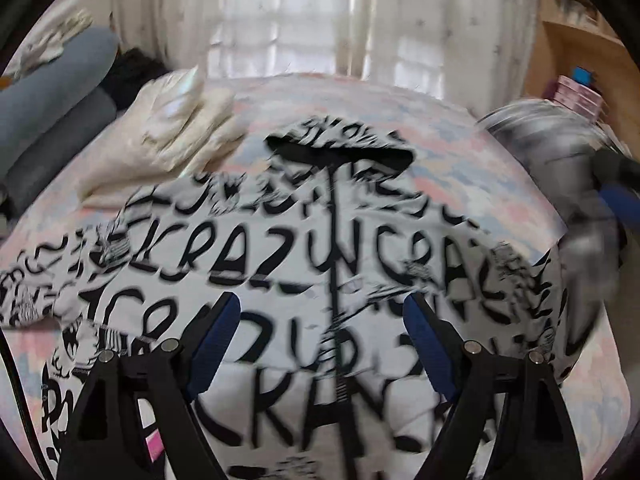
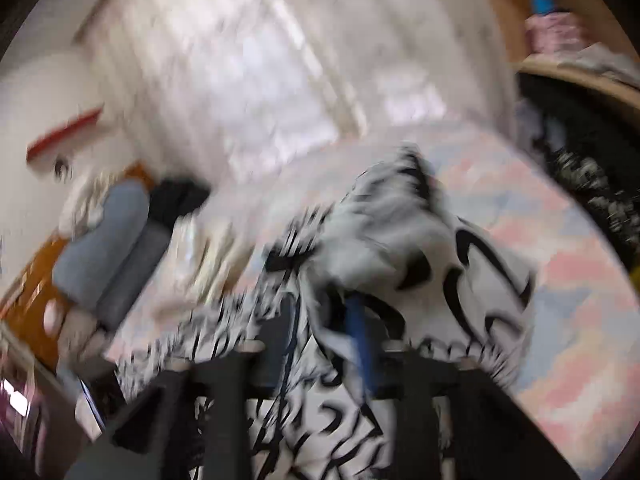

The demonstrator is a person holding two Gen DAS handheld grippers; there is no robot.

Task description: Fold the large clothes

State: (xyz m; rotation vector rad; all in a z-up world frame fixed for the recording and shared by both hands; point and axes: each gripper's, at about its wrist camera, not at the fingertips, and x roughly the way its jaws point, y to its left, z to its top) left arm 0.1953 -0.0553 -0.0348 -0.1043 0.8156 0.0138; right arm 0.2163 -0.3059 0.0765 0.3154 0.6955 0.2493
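Left wrist view: the left tongs (image 1: 322,314) stand wide and empty above the white zip-up jacket with black lettering (image 1: 280,248), spread across the pastel-patterned bed (image 1: 460,152). Right wrist view, blurred: the right tongs (image 2: 326,316) have jacket cloth (image 2: 400,248) bunched between them; whether they pinch it cannot be told.

I see the bed (image 1: 460,160) under a pastel pink-and-blue cover. The white jacket (image 1: 280,248) with black lettering lies spread on it; behind the jacket's left shoulder sits 1 cream bundle (image 1: 172,128).
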